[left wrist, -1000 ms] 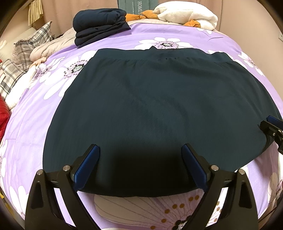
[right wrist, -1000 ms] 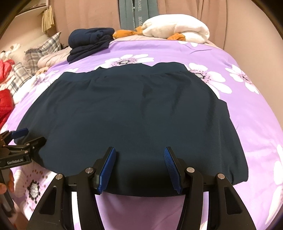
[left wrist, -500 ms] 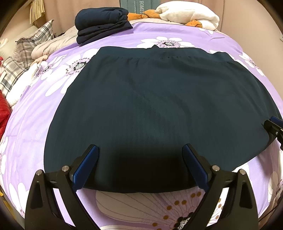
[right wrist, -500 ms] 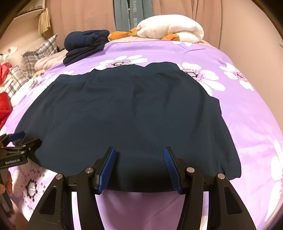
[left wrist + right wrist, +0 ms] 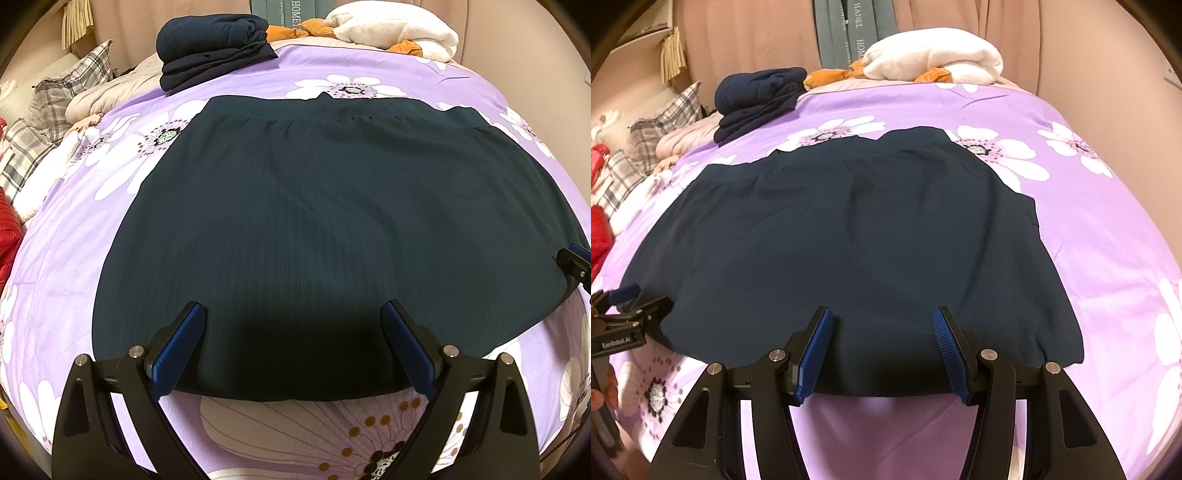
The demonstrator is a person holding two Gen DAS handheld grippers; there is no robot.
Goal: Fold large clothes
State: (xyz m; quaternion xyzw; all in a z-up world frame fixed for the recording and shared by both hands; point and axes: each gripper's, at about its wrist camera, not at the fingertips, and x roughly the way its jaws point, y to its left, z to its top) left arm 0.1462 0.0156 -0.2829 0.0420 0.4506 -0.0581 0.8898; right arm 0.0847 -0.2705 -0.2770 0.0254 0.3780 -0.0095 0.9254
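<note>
Dark navy-teal ribbed knit, a skirt-like garment (image 5: 314, 229), spread flat on the bed's purple flowered cover (image 5: 369, 435), waistband at the far side, wide hem nearest the cameras. Lies smooth apart from a few faint creases; a small step in the edge on its right side in the right wrist view (image 5: 1032, 206).

Left gripper (image 5: 293, 343) poised over the near hem towards the garment's left part, jaws wide apart, blue pads either side of bare cloth, nothing clamped. Seen again at the left edge of the right wrist view (image 5: 635, 299), tips close to the hem's left corner; touching or not, cannot tell.

Right gripper (image 5: 882, 350) likewise over the near hem, jaws apart though less widely, empty between the pads. One tip just visible at the right edge of the left wrist view (image 5: 576, 258), against the garment's right border.

Farther back on the bed: folded stack of navy clothes (image 5: 214, 48) at the far left, well apart from the spread garment; white plush toy (image 5: 934, 59) with orange parts at the head end; plaid pillows (image 5: 70, 92) and something red (image 5: 9, 236) along the left.
</note>
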